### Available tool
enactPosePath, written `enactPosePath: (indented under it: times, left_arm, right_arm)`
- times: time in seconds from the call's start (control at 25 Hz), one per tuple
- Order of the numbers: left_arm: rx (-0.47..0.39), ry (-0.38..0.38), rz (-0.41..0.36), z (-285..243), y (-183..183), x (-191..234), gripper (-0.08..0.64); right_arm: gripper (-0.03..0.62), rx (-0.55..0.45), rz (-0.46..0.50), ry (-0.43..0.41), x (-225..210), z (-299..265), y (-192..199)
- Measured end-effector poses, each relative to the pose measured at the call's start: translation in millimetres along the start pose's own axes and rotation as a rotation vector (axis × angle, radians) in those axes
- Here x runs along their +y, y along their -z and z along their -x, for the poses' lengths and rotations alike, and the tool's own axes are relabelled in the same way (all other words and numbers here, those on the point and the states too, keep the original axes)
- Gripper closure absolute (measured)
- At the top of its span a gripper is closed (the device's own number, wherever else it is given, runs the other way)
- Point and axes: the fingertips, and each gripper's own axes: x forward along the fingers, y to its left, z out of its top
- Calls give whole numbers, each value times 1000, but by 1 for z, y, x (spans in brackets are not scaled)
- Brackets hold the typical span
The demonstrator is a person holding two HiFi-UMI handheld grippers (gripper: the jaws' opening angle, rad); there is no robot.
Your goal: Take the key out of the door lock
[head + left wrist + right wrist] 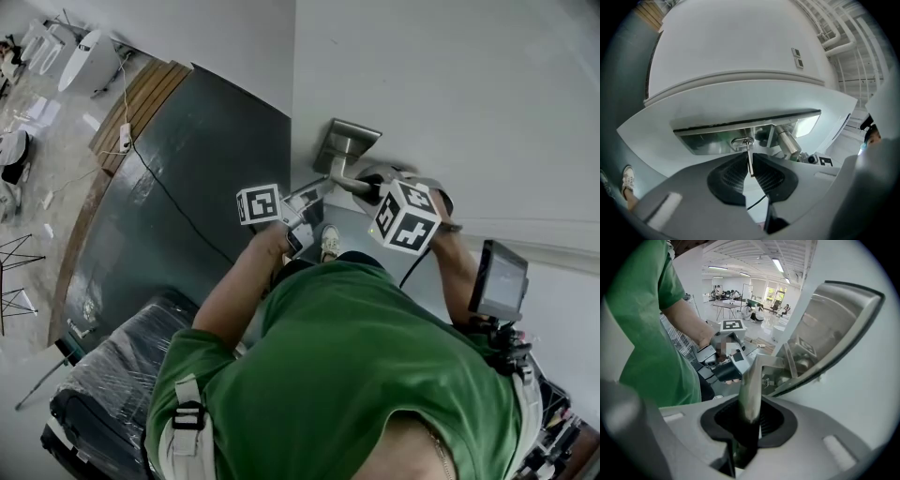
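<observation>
Looking down from your head view, you cannot find the key: your green shirt (356, 375) and the two marker cubes, the left one (258, 204) and the right one (405, 217), cover most of the space under the door handle (352, 181), and the tips of both tools are lost there. The lower edge of the picture cuts off your body.

The left gripper view shows it better. The key (749, 160) sits in the keyhole (741, 141), on the same metal plate (712, 140) as the door handle and just beside the handle's round stem. You see the key only from its thin edge, so its shape is hard to make out. Your left tool (750, 155) is pressed together on it, with one dark pad on each side. Your right tool (751, 404) is clamped on the free end of the door handle, and the end of the lever goes down between the pads, out of sight.

The white door (450, 94) fills the side behind the door handle. On the other side of the handle is a dark floor (197, 159) with a thin cable (169, 192) across it, and further from the handle a wooden strip (141, 103) and a pale floor. One shoe (329, 242) shows under the handle. The right gripper view opens behind you into a big bright hall with long ceiling lights (778, 264) and some small, unclear people far away.

A black case wrapped in clear film (122, 375) stands well apart from the door handle, by your left shoulder. It is closed, so what is inside is not visible. A small screen (500, 278) hangs at your right side.
</observation>
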Motion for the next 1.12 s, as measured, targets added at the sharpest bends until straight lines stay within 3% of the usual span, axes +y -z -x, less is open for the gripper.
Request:
enactPosePath:
  times: [0.44, 0.96, 1.12]
  left_arm:
    - [2, 2, 63, 4, 6, -1, 526]
    - [3, -16, -18, 7, 7, 7, 528]
    - [9, -31, -8, 17, 17, 7, 533]
  right_arm:
    - [509, -7, 1, -11, -1, 0, -2]
    - [509, -7, 2, 0, -5, -3, 2]
    - [509, -6, 1, 8, -7, -3, 4]
